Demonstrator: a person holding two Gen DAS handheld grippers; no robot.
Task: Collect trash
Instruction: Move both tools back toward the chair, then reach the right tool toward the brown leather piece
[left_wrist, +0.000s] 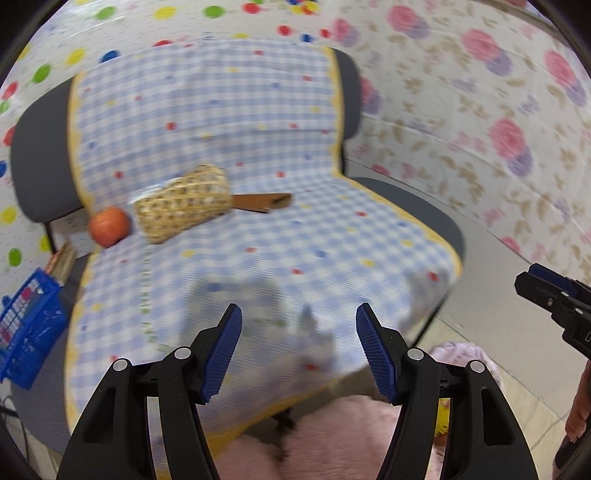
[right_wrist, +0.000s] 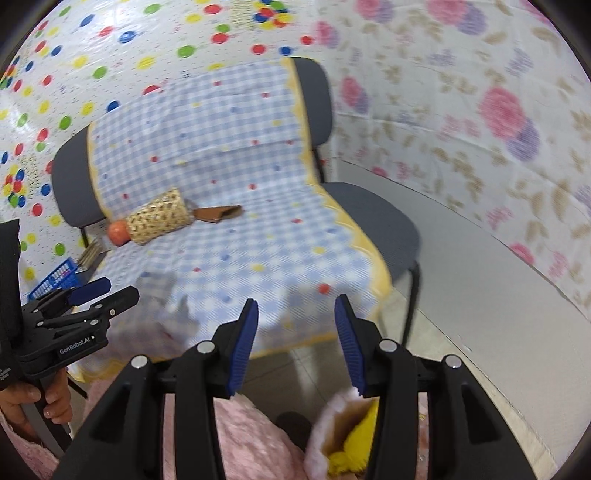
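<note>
The cardboard (left_wrist: 263, 202) lies on the chair (left_wrist: 417, 206) seat, just behind the basket (left_wrist: 183, 203). It looks light, thin and stiff; grip its free edge. The left gripper (left_wrist: 299, 350) is wide open and empty; the right gripper (right_wrist: 295, 341) is partly open and empty.

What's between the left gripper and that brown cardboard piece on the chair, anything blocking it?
Nothing visible. The left gripper hangs open over the front of the checked cloth, and only bare cloth lies between it and the cardboard piece. The woven basket lies beside the cardboard, on its left, not in front.
</note>
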